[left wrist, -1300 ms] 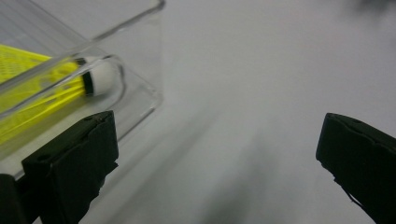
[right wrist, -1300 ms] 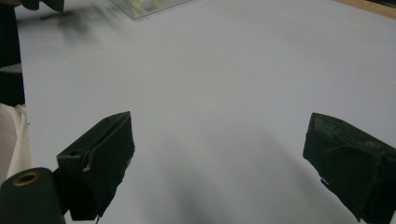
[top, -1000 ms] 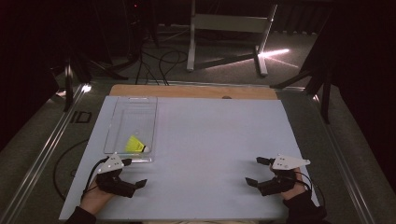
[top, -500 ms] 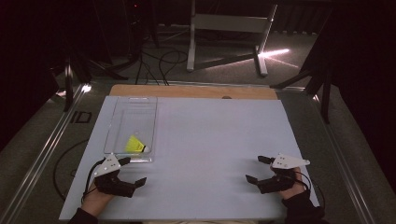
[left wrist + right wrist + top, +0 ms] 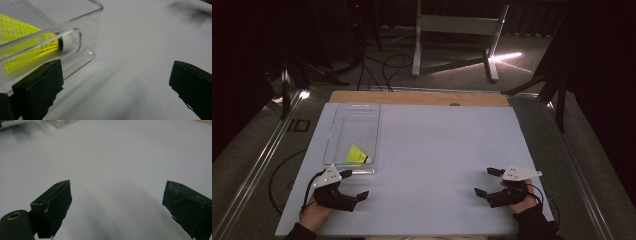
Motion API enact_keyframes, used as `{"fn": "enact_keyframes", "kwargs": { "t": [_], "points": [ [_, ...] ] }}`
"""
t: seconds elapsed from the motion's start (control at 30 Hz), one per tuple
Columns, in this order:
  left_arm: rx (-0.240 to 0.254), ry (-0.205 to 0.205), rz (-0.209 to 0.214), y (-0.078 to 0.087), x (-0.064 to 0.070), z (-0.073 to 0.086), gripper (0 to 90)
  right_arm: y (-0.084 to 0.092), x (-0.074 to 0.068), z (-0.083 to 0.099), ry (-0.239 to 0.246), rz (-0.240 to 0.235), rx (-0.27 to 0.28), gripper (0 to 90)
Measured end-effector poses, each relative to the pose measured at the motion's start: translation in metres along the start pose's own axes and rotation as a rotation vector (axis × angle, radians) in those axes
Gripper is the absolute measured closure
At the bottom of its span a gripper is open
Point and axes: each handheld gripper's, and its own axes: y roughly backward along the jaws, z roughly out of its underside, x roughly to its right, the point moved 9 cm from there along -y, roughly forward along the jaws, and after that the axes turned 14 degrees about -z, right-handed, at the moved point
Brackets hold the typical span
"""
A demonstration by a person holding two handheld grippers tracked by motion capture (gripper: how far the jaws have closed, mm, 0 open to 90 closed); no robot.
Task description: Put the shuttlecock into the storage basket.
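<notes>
Little has shifted over the last second: both of my hands have stayed low at the near edge of the counter point(image 5: 427, 150), the left one drifting only a touch nearer to me, and the shuttlecock has not stirred.

I hold my left gripper point(image 5: 355, 186) just short of the near end of the clear plastic box point(image 5: 337, 130), which sits on the left part of the white counter top. Its jaws stand wide apart with nothing between them. Looking along them in the left gripper view, one jaw lies close beside the near corner of the box point(image 5: 82, 47), though I cannot tell whether it touches the wall; the other is well out over bare white surface.

The yellow shuttlecock point(image 5: 355, 155) lies on its side inside the box, at the near end. Through the clear wall I see its yellow mesh skirt and its white cork tip point(image 5: 65, 43), ringed by a dark band, close to the box's end wall.

My right gripper point(image 5: 485, 182) rests near the right front corner of the counter, well apart from the box. Its jaws are also spread wide and empty, pointing across the plain white surface, as the right gripper view shows.
</notes>
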Motion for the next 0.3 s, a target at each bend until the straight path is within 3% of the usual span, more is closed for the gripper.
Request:
{"fn": "enact_keyframes", "kwargs": {
  "t": [0.3],
  "points": [
    [-0.007, -0.004, -0.009, 0.0, -0.001, 0.0009, 0.2, 0.0014, -0.0003, -0.0019, 0.004, 0.002, 0.012, 8.8]
  ]
}}
